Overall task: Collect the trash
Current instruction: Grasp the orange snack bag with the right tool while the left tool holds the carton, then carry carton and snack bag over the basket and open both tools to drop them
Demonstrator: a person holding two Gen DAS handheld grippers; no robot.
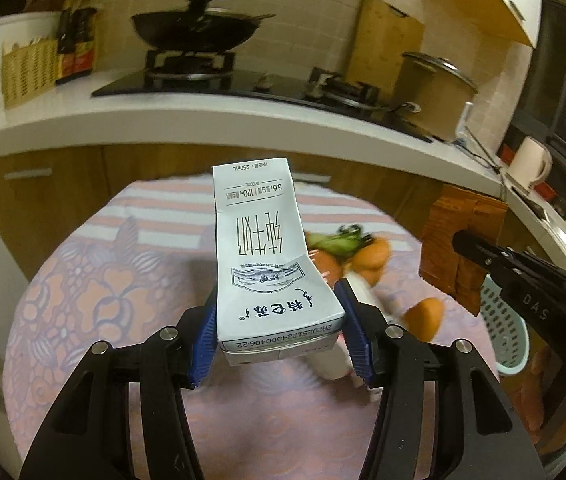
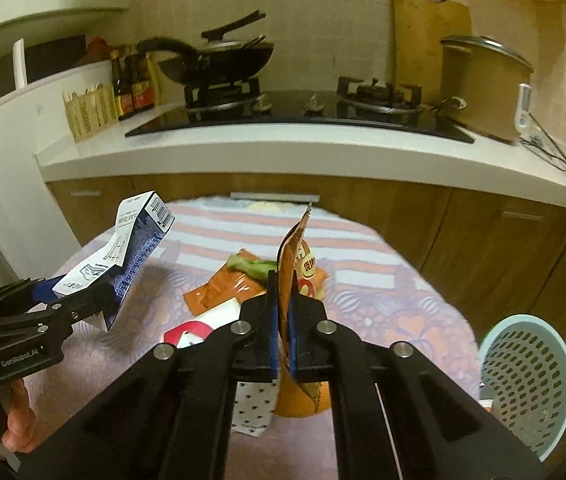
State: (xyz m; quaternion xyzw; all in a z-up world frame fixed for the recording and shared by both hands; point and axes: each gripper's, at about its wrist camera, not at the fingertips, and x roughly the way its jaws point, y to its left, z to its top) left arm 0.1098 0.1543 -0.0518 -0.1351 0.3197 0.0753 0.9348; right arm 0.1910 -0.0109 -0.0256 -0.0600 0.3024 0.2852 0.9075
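A crumpled milk carton [image 1: 267,264] is clamped at its base between the blue pads of the left gripper [image 1: 279,328], held above the patterned tablecloth [image 1: 83,280]; its long axis is pointed away towards the stove [image 2: 299,116]. An orange snack wrapper [image 2: 295,256] is pinched edge-on and upright by the nearly closed right gripper [image 2: 282,320], above the tablecloth, left of the perforated basket [image 2: 531,384].
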